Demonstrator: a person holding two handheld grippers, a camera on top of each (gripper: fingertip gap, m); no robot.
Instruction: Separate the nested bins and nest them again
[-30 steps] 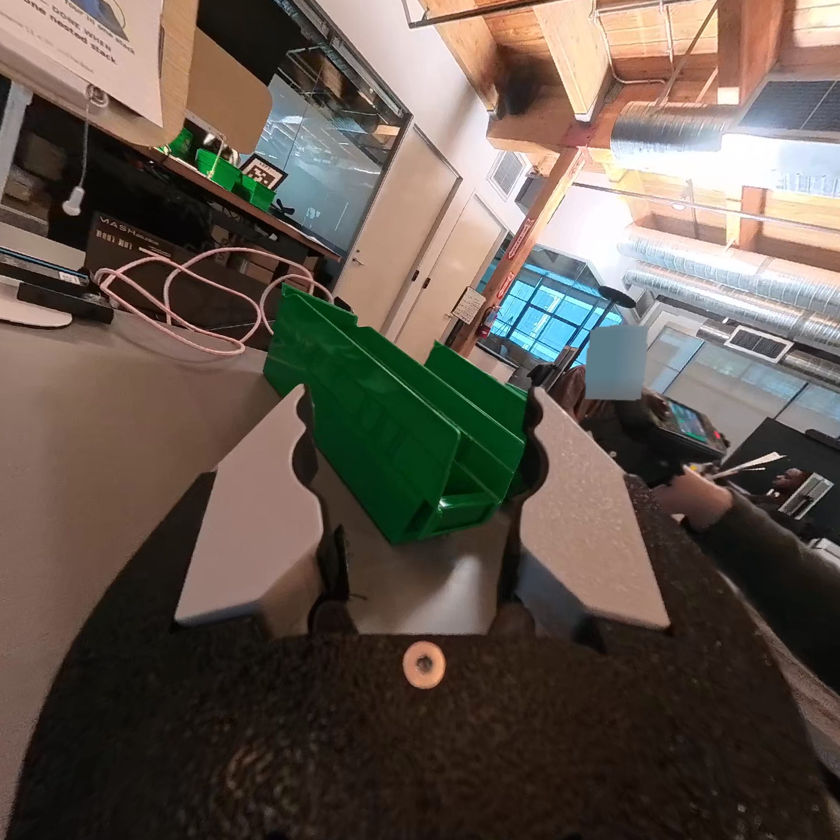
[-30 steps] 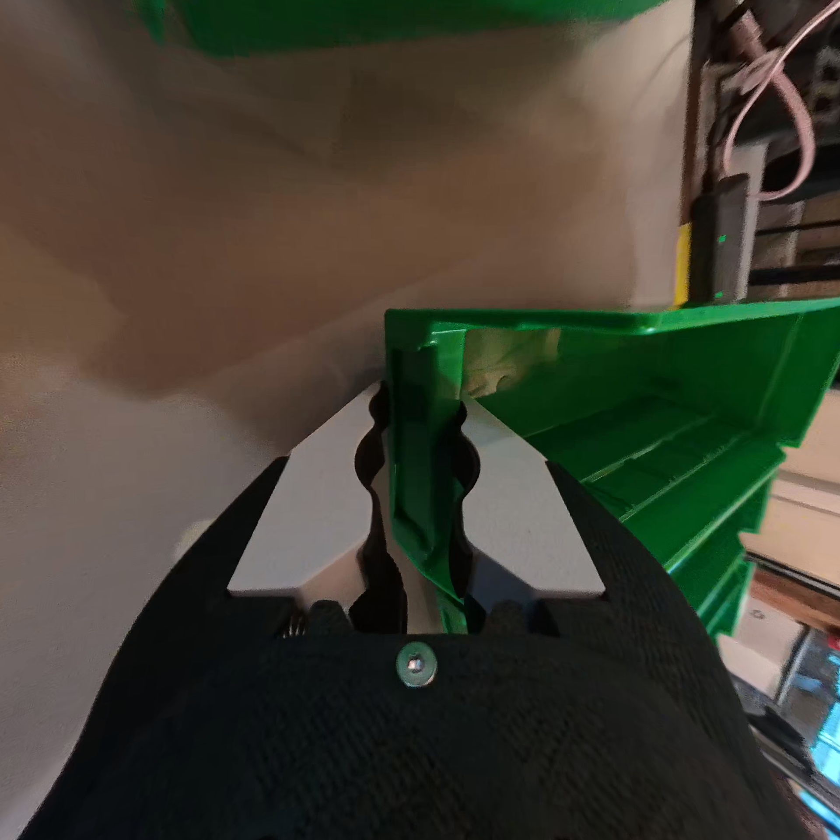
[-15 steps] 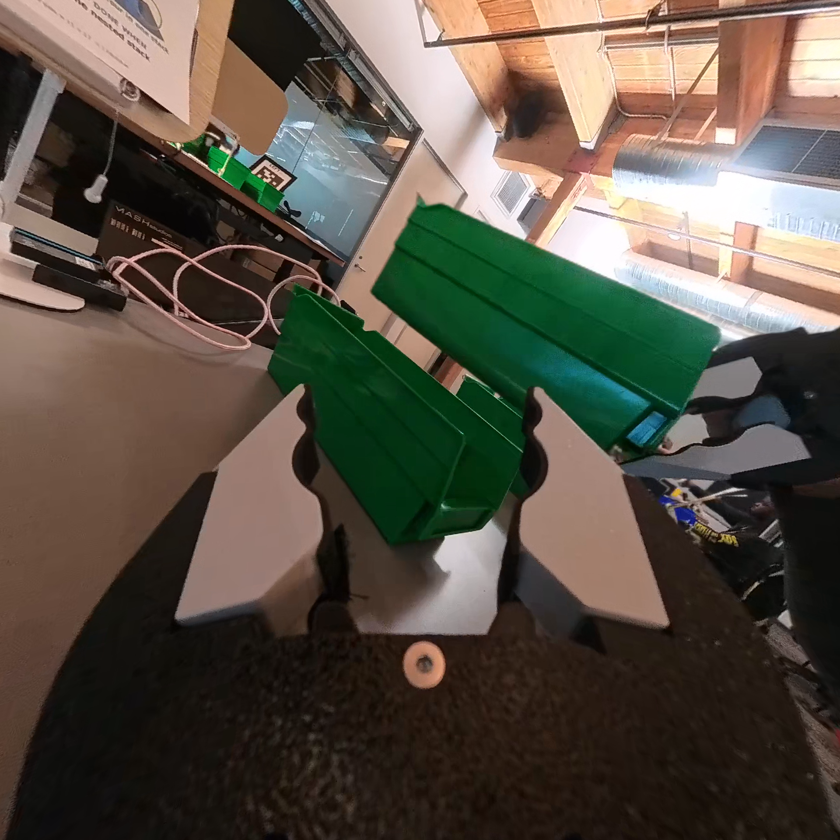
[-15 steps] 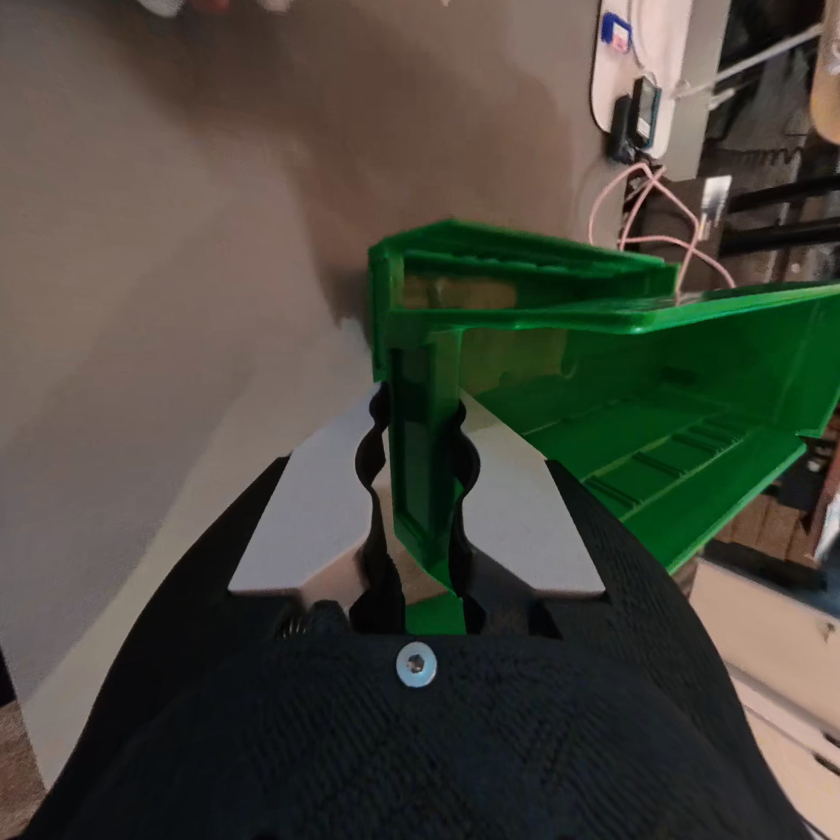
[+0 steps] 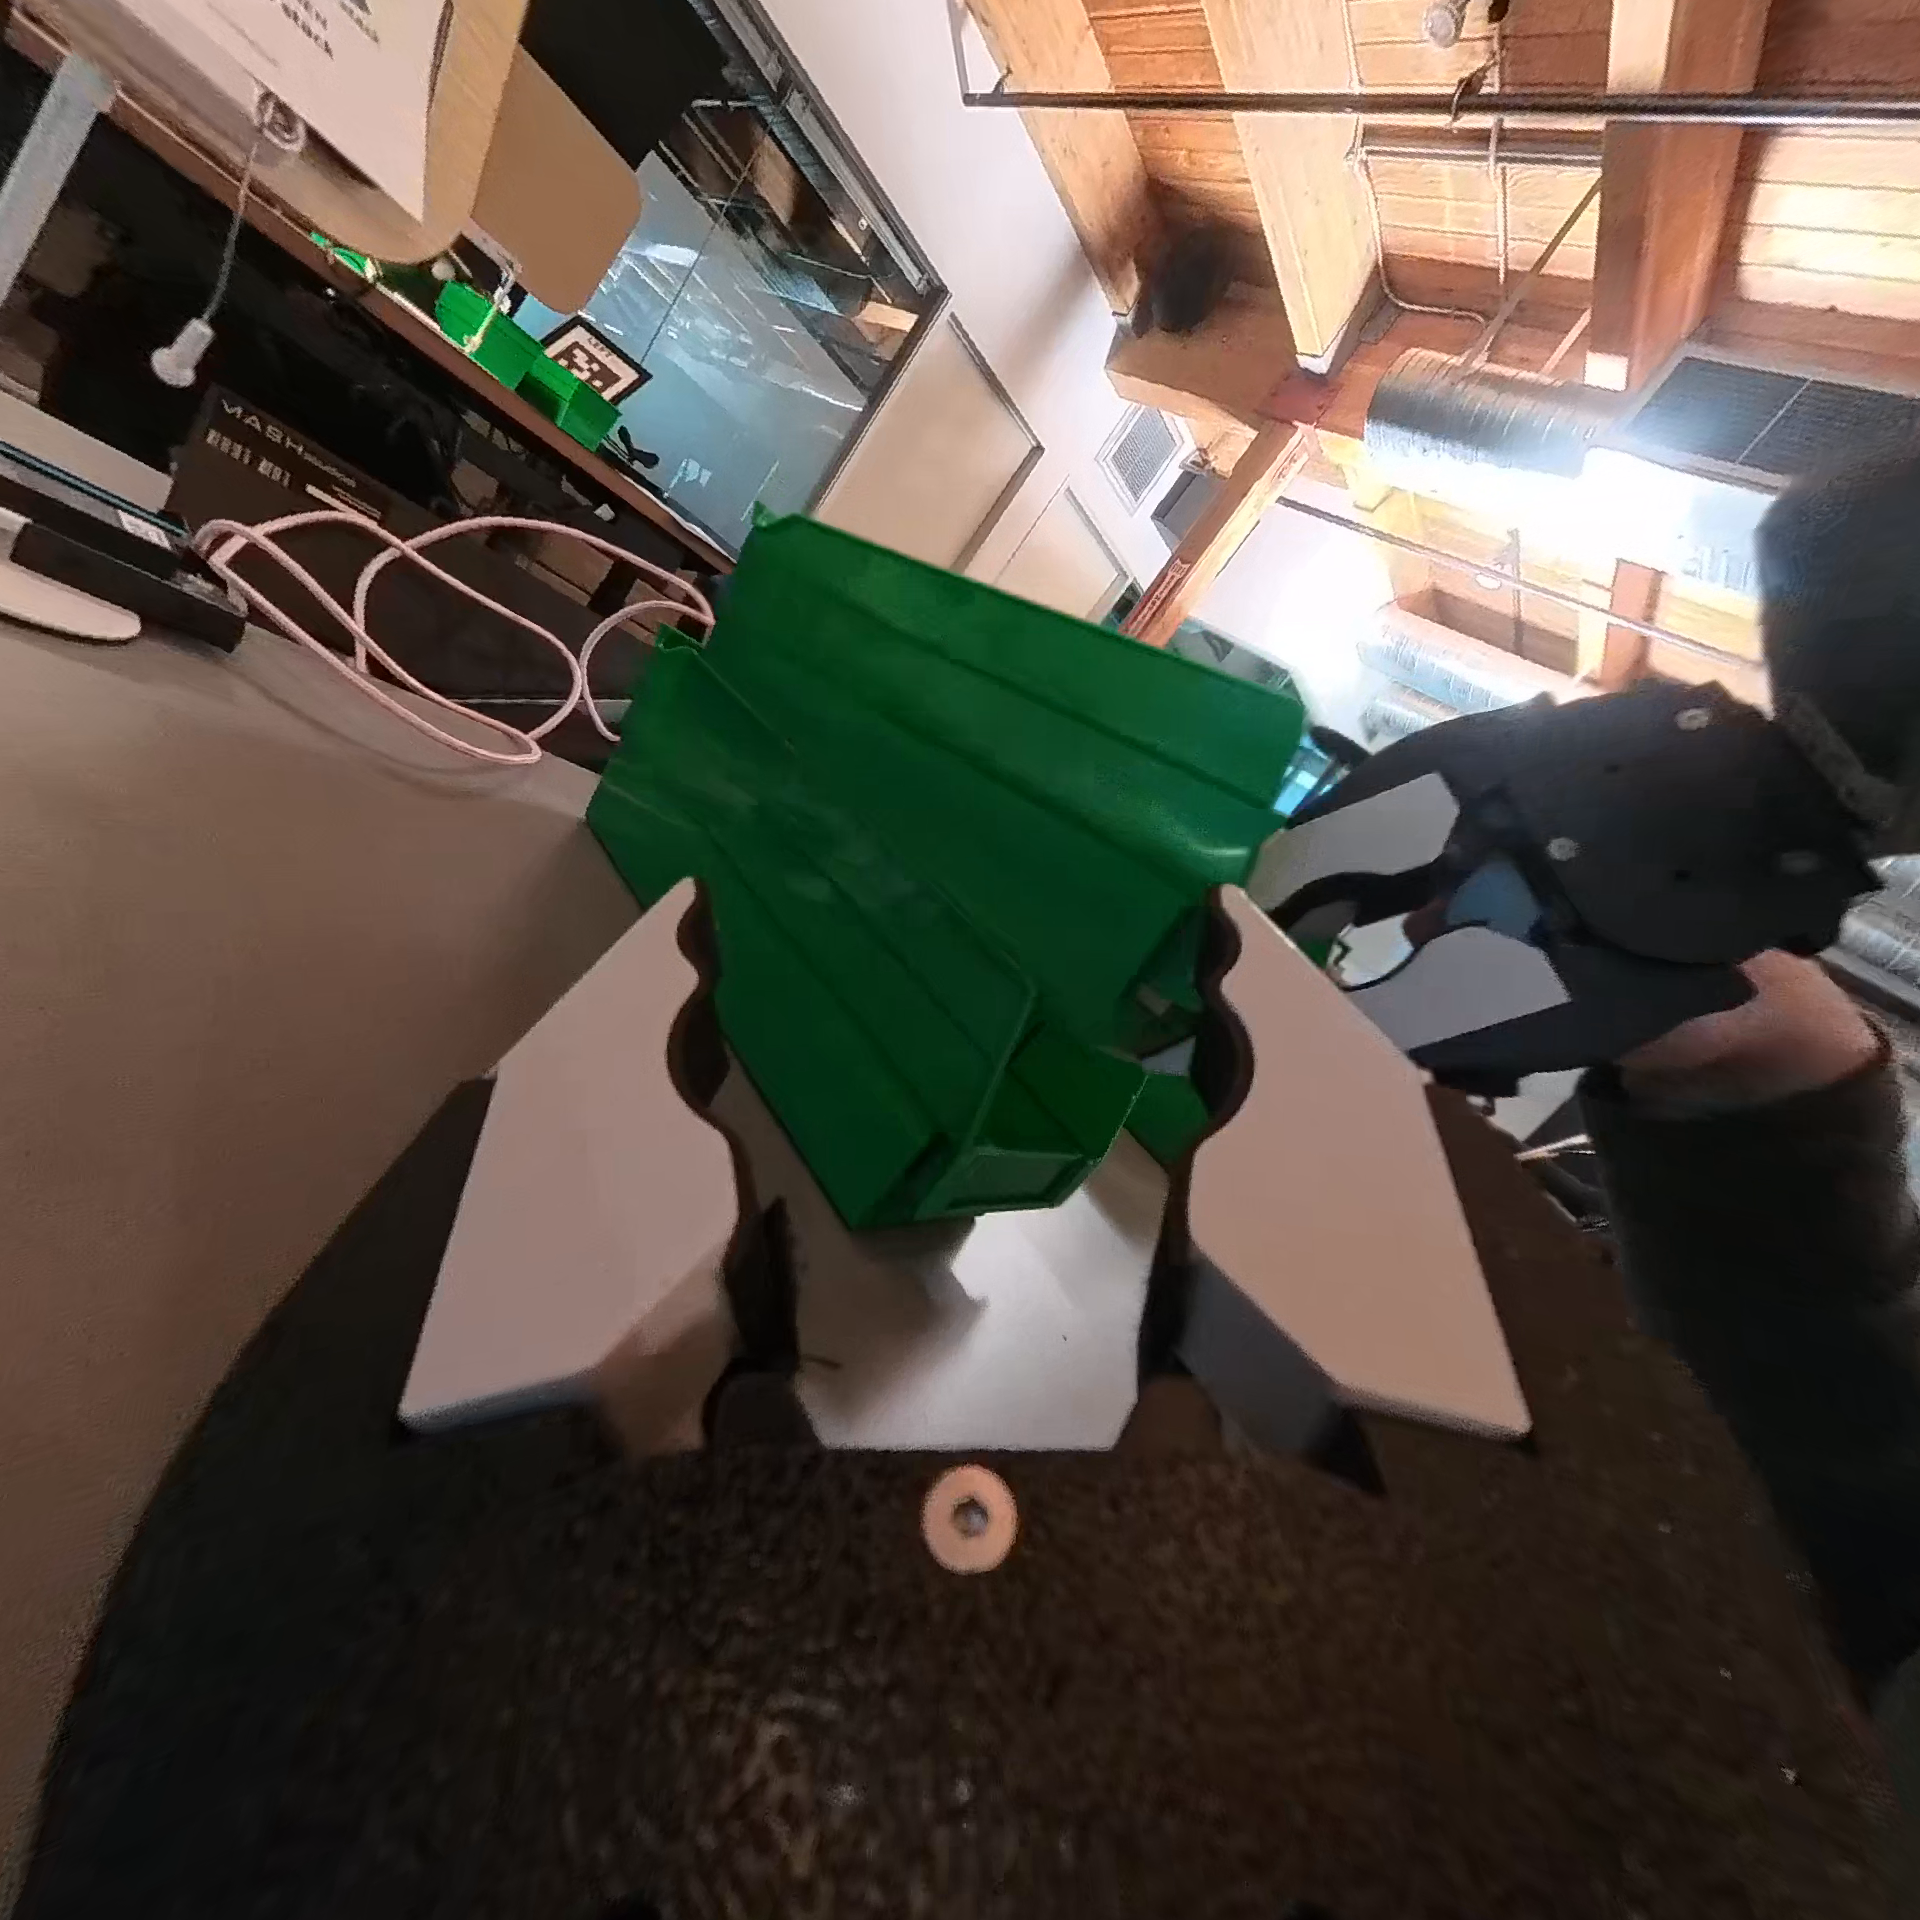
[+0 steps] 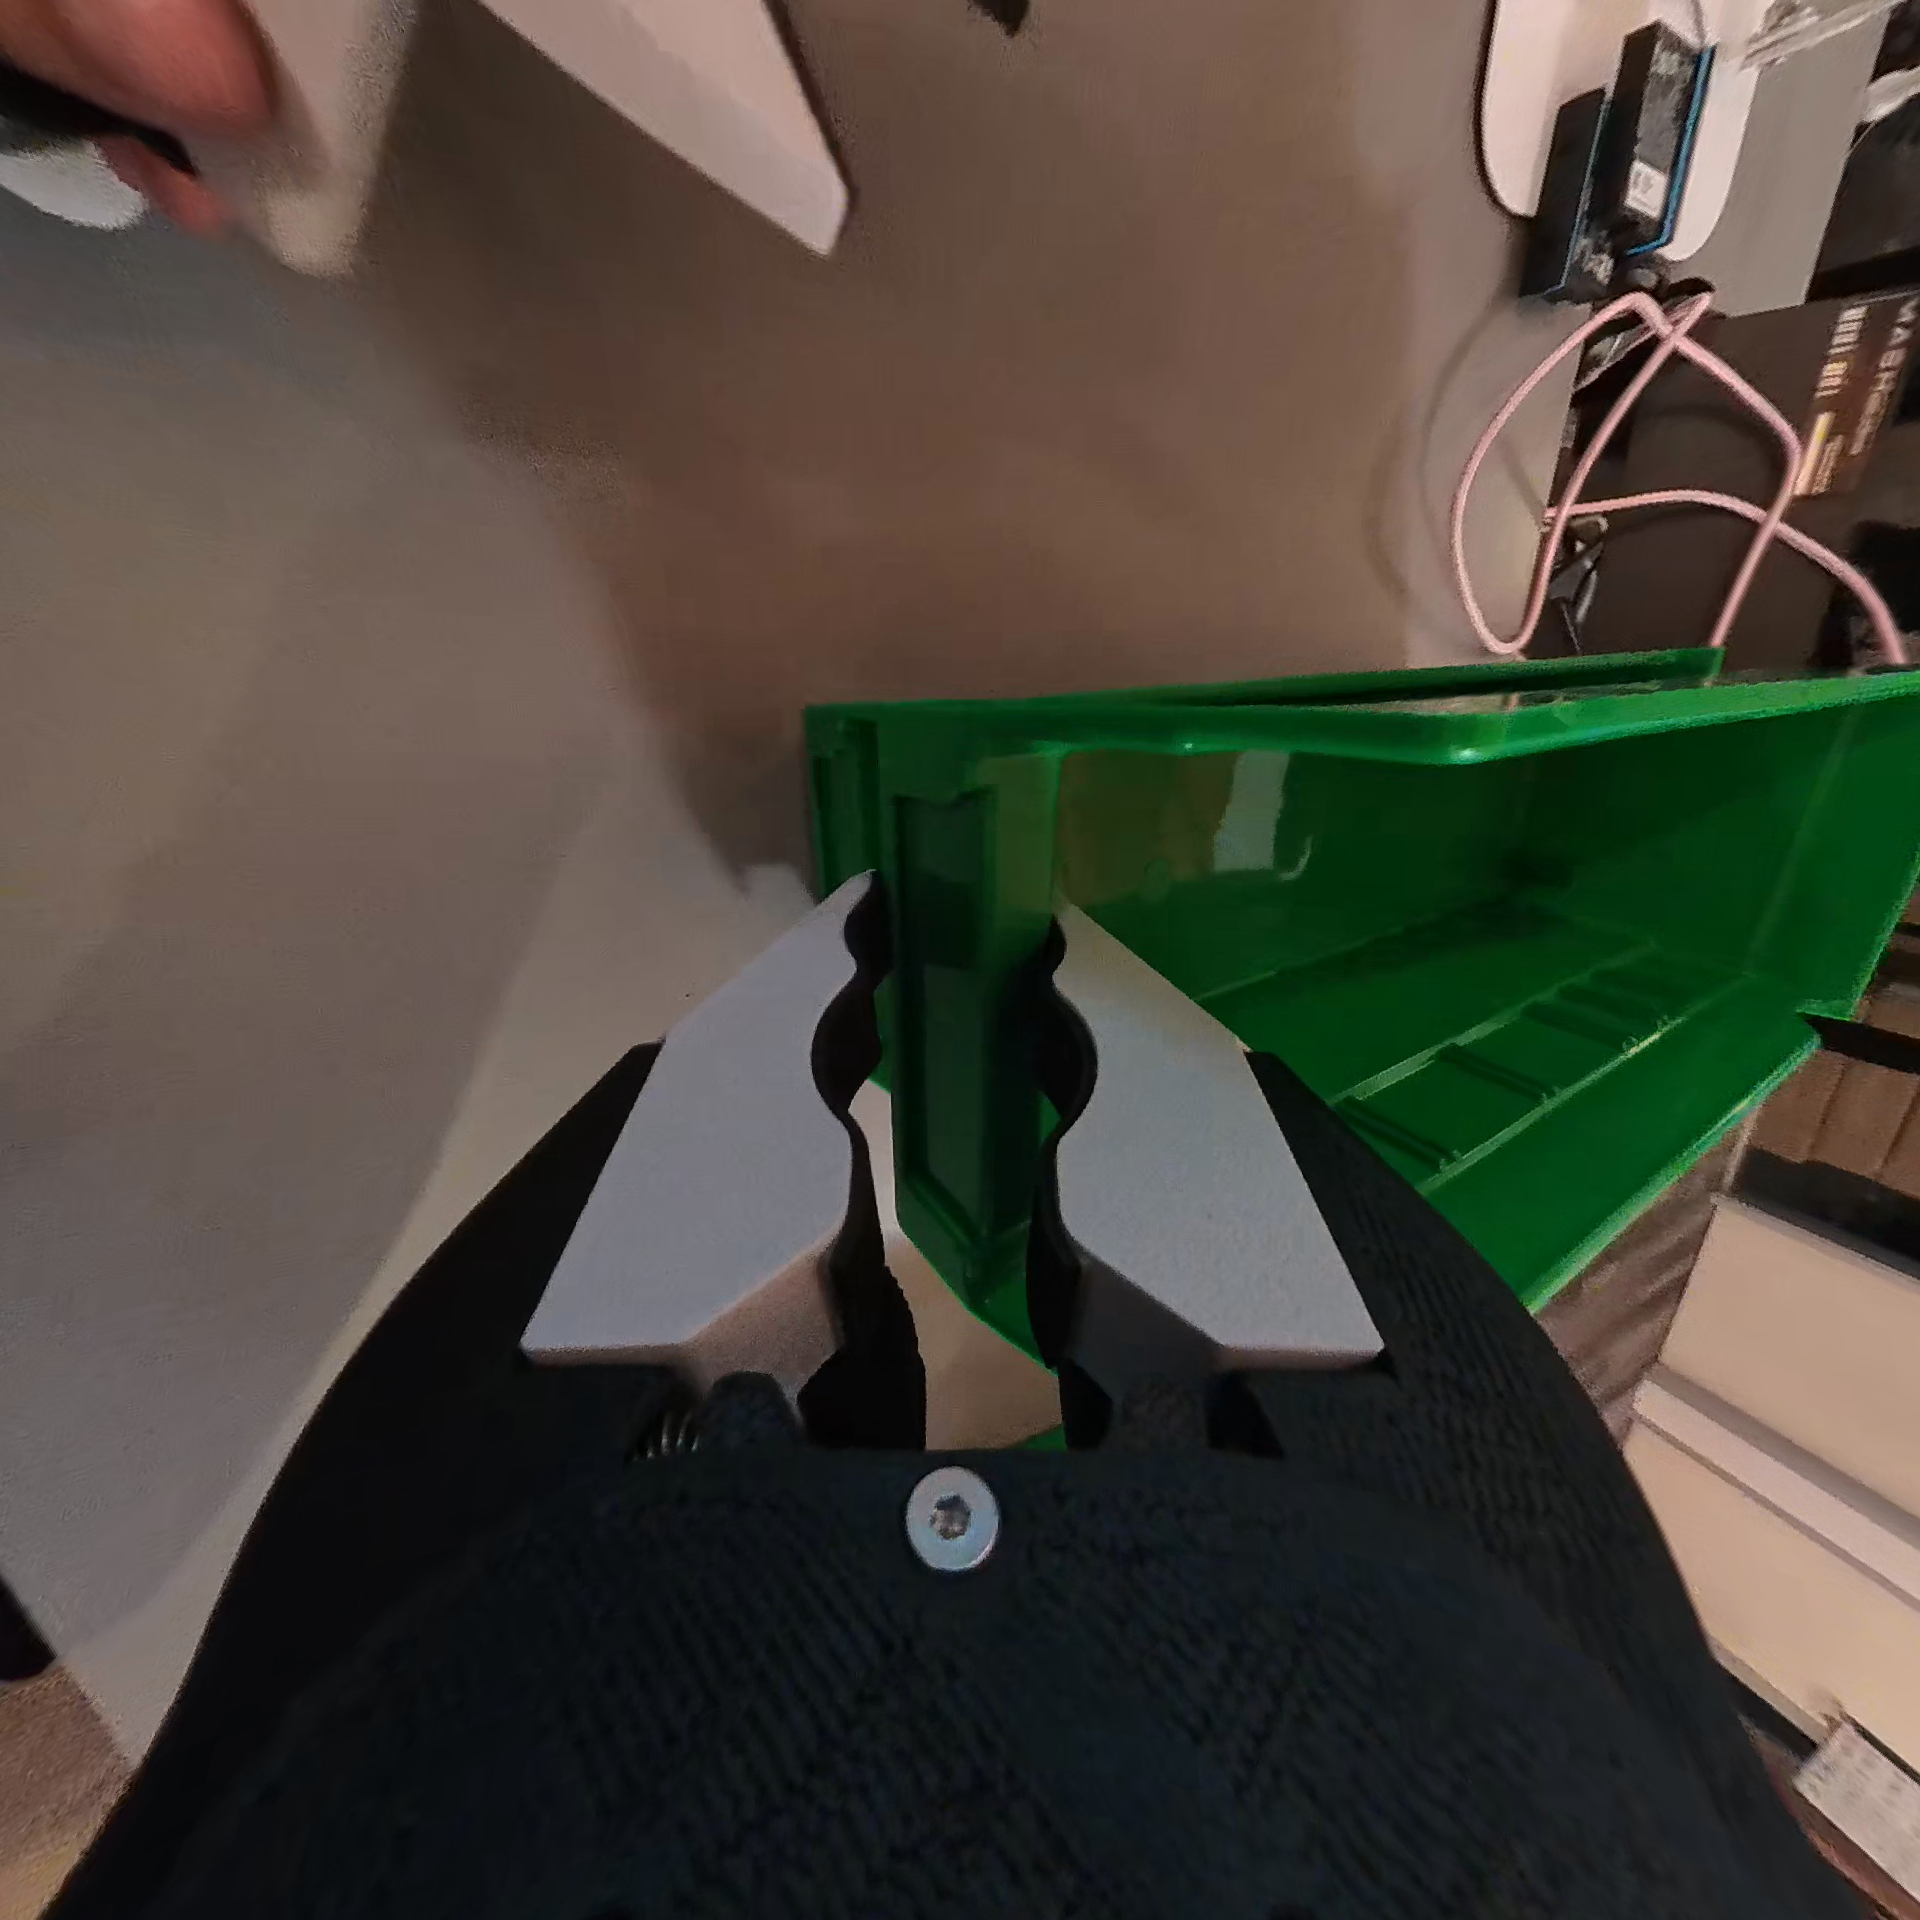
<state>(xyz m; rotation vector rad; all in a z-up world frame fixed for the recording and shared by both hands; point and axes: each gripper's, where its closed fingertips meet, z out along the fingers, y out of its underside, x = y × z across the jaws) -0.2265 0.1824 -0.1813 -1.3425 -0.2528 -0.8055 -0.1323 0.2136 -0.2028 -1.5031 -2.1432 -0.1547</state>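
Note:
Two green plastic bins. One bin (image 5: 873, 1049) rests on the grey table (image 5: 260, 935), right in front of my open, empty left gripper (image 5: 956, 914), its near end between the fingers without touching them. My right gripper (image 6: 961, 914) is shut on the end wall of the second bin (image 6: 1455, 935) and holds it tilted over the first. In the left wrist view the held bin (image 5: 997, 707) overlaps the resting one, with the right gripper (image 5: 1558, 883) behind it. The resting bin's rim (image 6: 836, 790) shows just beyond the held one.
A pink cable (image 5: 436, 623) loops at the table's far edge, next to a white stand (image 5: 52, 603) with a black device and a black box (image 5: 291, 478). The left gripper's finger (image 6: 727, 125) and a hand (image 6: 156, 104) show at the top of the right wrist view.
The right gripper has swung the held bin in from the right and lowered it onto the resting bin. The left gripper has stayed open in front of the resting bin.

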